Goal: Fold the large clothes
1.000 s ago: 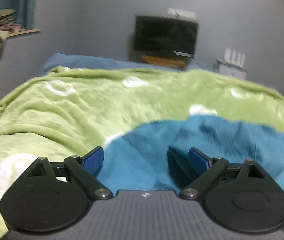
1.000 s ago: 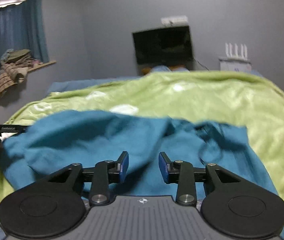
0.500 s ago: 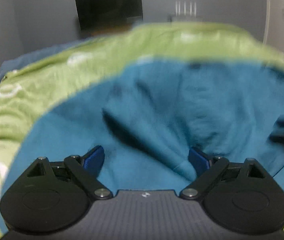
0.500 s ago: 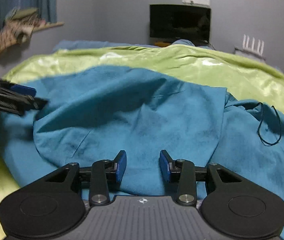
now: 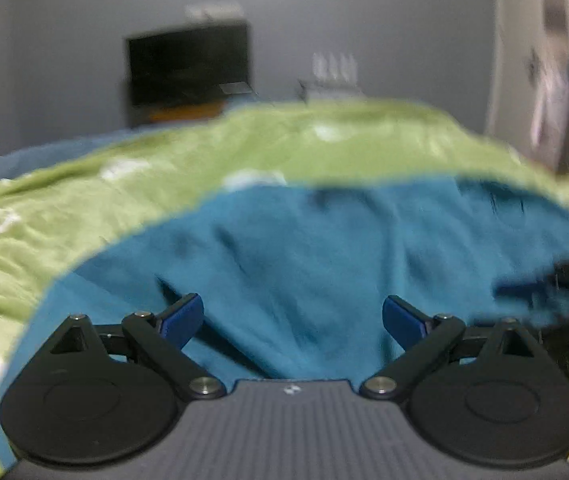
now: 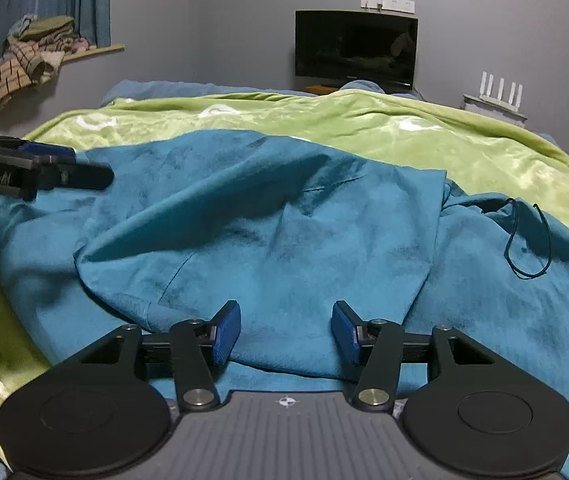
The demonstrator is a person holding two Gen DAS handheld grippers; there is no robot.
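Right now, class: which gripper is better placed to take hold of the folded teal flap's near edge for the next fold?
The right gripper, probably: its open jaws straddle the flap's near edge on the teal garment. The left gripper hovers open over unedged cloth.

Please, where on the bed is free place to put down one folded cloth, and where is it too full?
Free: the green blanket beyond the teal garment, up to the far bed edge before the TV; also a narrow green strip at its left. Crowded: the near middle, where the garment lies bunched with its black cord, and both open grippers, right and left, hover.
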